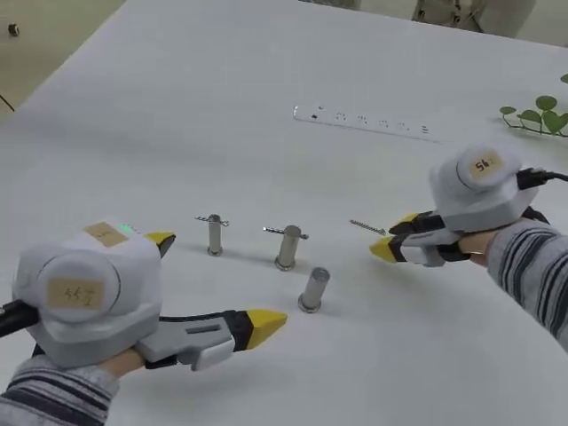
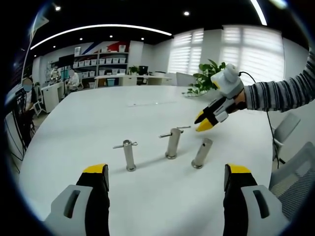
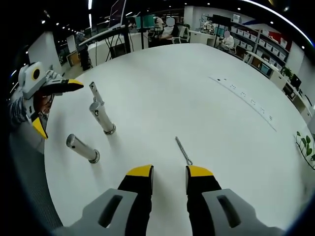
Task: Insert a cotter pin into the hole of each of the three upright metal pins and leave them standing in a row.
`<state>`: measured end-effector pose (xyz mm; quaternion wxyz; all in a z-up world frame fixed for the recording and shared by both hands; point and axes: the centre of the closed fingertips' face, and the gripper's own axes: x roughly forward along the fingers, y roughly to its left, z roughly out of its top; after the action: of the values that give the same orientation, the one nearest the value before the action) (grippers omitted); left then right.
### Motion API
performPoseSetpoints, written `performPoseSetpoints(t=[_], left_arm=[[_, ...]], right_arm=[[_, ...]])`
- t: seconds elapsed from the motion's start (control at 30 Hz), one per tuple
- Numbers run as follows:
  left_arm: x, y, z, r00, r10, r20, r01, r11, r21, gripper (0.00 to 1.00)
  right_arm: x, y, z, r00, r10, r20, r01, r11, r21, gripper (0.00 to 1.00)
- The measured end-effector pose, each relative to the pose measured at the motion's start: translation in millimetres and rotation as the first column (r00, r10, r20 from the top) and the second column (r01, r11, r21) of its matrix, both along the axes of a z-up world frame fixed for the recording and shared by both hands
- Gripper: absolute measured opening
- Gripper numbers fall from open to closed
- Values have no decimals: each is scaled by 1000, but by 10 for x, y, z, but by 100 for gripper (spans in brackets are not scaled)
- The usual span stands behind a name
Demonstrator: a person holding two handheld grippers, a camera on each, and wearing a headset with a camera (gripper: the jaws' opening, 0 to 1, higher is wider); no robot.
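Three upright metal pins stand in a row on the white table (image 1: 222,106). A cotter pin sits through the top of the left pin (image 1: 214,236) and the middle pin (image 1: 287,248). The right pin (image 1: 313,290) has none and leans slightly. A loose cotter pin (image 1: 366,227) lies on the table just ahead of my right gripper (image 1: 395,234); in the right gripper view the cotter pin (image 3: 184,150) rests beyond my right gripper (image 3: 170,171), whose jaws stand slightly apart with nothing between them. My left gripper (image 1: 213,281) is wide open in front of the row, its jaws framing the pins (image 2: 172,143).
A white power strip (image 1: 364,122) lies across the far part of the table. Green plant leaves (image 1: 537,115) show at the right edge. Office desks, shelves and people stand well beyond the table.
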<state>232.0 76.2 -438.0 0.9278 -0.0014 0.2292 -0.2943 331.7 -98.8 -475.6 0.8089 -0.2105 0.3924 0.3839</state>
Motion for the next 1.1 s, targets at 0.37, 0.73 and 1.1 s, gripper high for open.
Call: performPoseSetpoints(t=[0.37, 0.73, 1.1], left_arm=[[-6, 5, -13, 1000, -2, -1, 2, 1000, 9, 93], [-14, -5, -29, 1000, -8, -8, 9, 1000, 11, 92], [-39, -7, -48, 1000, -24, -18, 25, 999, 31, 90]], right_arm=[[255, -10, -91, 999, 37, -14, -38, 998, -56, 17], [272, -59, -166, 994, 84, -74, -93, 986, -135, 5], [268, -47, -165, 973, 212, -89, -227, 948, -222, 0]])
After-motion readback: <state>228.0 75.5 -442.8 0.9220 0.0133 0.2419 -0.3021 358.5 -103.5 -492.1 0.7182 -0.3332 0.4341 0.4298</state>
